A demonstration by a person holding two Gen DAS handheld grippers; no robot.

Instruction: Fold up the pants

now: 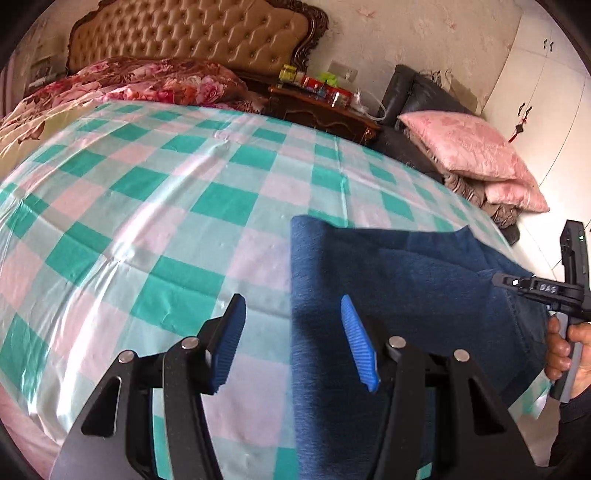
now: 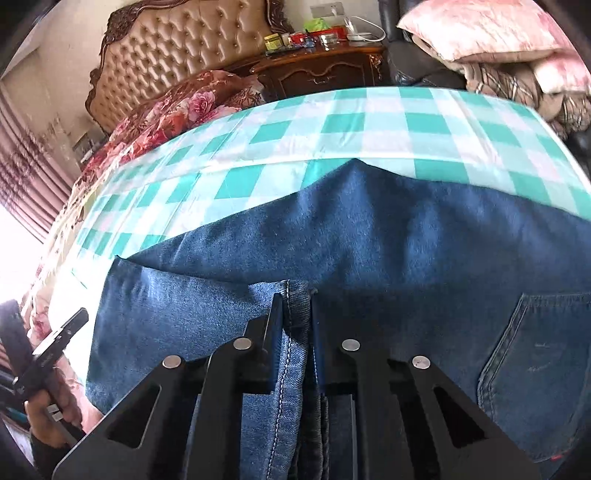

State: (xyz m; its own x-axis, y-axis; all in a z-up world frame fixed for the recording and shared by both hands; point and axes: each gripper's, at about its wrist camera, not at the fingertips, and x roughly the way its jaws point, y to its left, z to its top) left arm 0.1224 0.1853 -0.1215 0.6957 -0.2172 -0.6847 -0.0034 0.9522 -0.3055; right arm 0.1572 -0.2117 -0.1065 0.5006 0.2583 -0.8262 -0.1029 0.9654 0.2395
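Blue denim pants (image 1: pixel 399 280) lie partly folded on a bed with a green and white checked sheet (image 1: pixel 155 206). My left gripper (image 1: pixel 293 314) is open above the sheet, its blue pads straddling the left edge of the pants with nothing pinched. In the right wrist view the pants (image 2: pixel 369 229) fill the lower half, a back pocket (image 2: pixel 535 369) at lower right. My right gripper (image 2: pixel 295 299) is shut on a stitched hem of the pants, which runs back between its black fingers. A hand (image 1: pixel 561 350) holds the right gripper's handle at the left view's right edge.
A tufted headboard (image 1: pixel 192 33) and flowered quilt (image 1: pixel 147 81) are at the bed's far end. A dark wooden nightstand (image 1: pixel 325 107) carries several small items. Pink pillows (image 1: pixel 476 155) are stacked on a dark seat right of the bed. A hand (image 2: pixel 48 417) holds the left gripper's handle.
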